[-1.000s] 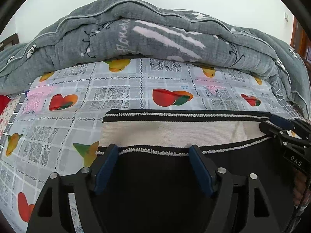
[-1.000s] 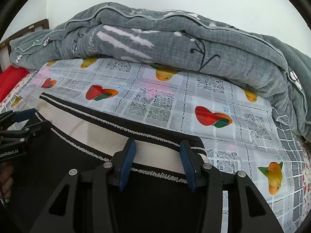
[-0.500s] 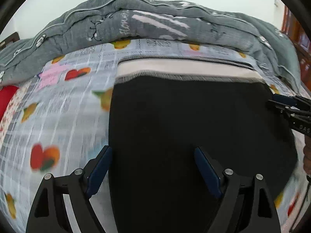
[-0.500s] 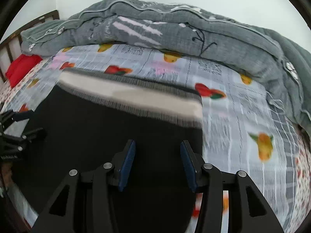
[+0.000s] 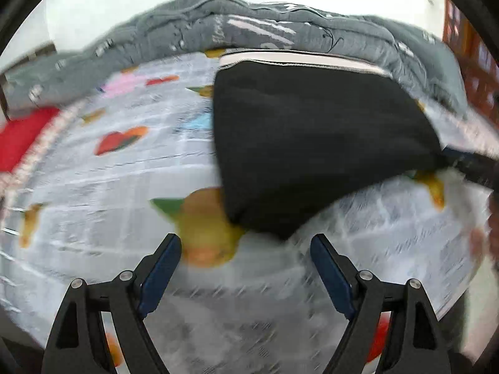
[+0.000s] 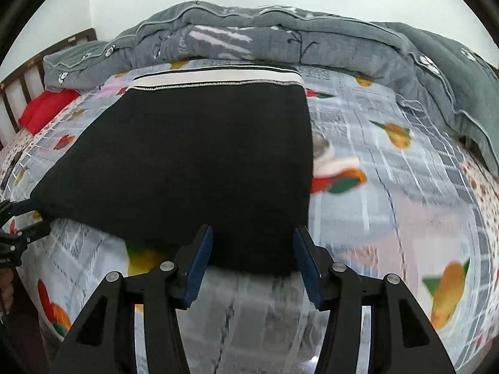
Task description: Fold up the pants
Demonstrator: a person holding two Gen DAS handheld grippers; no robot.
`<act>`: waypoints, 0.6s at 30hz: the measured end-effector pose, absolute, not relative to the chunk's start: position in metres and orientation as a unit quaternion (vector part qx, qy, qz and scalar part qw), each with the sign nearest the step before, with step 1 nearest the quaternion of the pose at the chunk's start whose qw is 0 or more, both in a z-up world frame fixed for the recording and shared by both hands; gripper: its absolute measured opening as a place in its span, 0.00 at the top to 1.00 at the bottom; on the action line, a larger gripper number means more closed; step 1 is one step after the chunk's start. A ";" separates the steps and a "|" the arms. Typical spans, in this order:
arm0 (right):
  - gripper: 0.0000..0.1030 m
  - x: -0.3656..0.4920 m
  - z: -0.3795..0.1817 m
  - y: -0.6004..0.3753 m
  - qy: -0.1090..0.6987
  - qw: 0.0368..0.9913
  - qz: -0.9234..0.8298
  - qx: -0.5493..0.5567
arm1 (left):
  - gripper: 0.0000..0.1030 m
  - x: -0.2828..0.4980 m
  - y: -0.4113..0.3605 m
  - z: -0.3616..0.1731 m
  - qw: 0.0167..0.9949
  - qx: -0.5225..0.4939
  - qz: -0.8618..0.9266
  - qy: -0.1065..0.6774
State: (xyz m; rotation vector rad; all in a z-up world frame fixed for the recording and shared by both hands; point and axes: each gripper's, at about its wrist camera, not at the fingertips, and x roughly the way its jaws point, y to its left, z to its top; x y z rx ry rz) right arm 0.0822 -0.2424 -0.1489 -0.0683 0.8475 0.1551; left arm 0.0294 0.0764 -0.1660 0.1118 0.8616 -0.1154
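— Where are the black pants (image 6: 187, 155)?
— Folded flat on the fruit-print bedsheet (image 6: 389, 218), cream waistband (image 6: 218, 78) toward the far edge by the grey quilt (image 6: 312, 34).
— The left gripper (image 5: 246, 268)?
— Spread wide, empty, over bare sheet near the pants' near corner, though the view is blurred.
— The right gripper (image 6: 253, 260)?
— Its jaws have just been opening; the pants' near edge sits between them, seemingly released

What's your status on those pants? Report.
Left gripper open, empty. Right gripper open, jaws just widening, astride near edge of pants. Pants folded on bedsheet, waistband far. Nothing in the way.
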 end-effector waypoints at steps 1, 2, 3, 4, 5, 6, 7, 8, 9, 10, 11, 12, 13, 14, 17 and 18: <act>0.49 0.078 -0.149 -0.244 0.411 0.908 0.074 -0.031 | 0.19 0.024 0.078 -0.163 0.905 0.056 -0.058 0.417; 0.49 0.074 -0.148 -0.246 0.415 0.906 0.076 -0.025 | 0.19 0.020 0.079 -0.159 0.906 0.052 -0.063 0.415; 0.49 0.070 -0.148 -0.249 0.419 0.905 0.076 -0.015 | 0.19 0.016 0.080 -0.155 0.908 0.050 -0.065 0.412; 0.49 0.067 -0.147 -0.252 0.420 0.904 0.077 -0.008 | 0.19 0.014 0.078 -0.150 0.911 0.056 -0.061 0.404; 0.49 0.063 -0.147 -0.255 0.422 0.903 0.081 0.003 | 0.19 0.013 0.076 -0.148 0.912 0.069 -0.054 0.400; 0.49 0.060 -0.146 -0.258 0.423 0.902 0.084 0.011 | 0.19 0.015 0.072 -0.148 0.911 0.086 -0.044 0.400; 0.49 0.058 -0.145 -0.260 0.424 0.902 0.084 0.018 | 0.19 0.020 0.066 -0.150 0.906 0.114 -0.023 0.408; 0.49 0.057 -0.143 -0.262 0.424 0.902 0.083 0.020 | 0.19 0.024 0.061 -0.154 0.900 0.139 -0.003 0.414; 0.49 0.054 -0.140 -0.263 0.421 0.903 0.083 0.019 | 0.19 0.026 0.057 -0.156 0.898 0.153 0.004 0.413; 0.49 0.051 -0.137 -0.263 0.417 0.905 0.083 0.016 | 0.19 0.027 0.053 -0.157 0.900 0.158 -0.002 0.407; 0.49 0.048 -0.131 -0.264 0.407 0.909 0.082 0.011 | 0.19 0.029 0.049 -0.158 0.903 0.163 -0.006 0.398; 0.49 0.046 -0.128 -0.266 0.401 0.912 0.080 0.010 | 0.19 0.030 0.047 -0.159 0.905 0.167 -0.003 0.391; 0.49 0.044 -0.124 -0.268 0.395 0.915 0.080 0.010 | 0.20 0.034 0.043 -0.161 0.908 0.172 0.012 0.381; 0.49 0.041 -0.122 -0.269 0.391 0.917 0.082 0.012 | 0.22 0.038 0.042 -0.162 0.910 0.170 0.029 0.377; 0.49 0.039 -0.121 -0.268 0.394 0.915 0.087 0.015 | 0.41 0.050 0.048 -0.159 0.917 0.096 0.024 0.387; 0.49 0.038 -0.121 -0.267 0.392 0.916 0.087 0.012 | 0.43 0.053 0.054 -0.159 0.918 0.061 0.019 0.392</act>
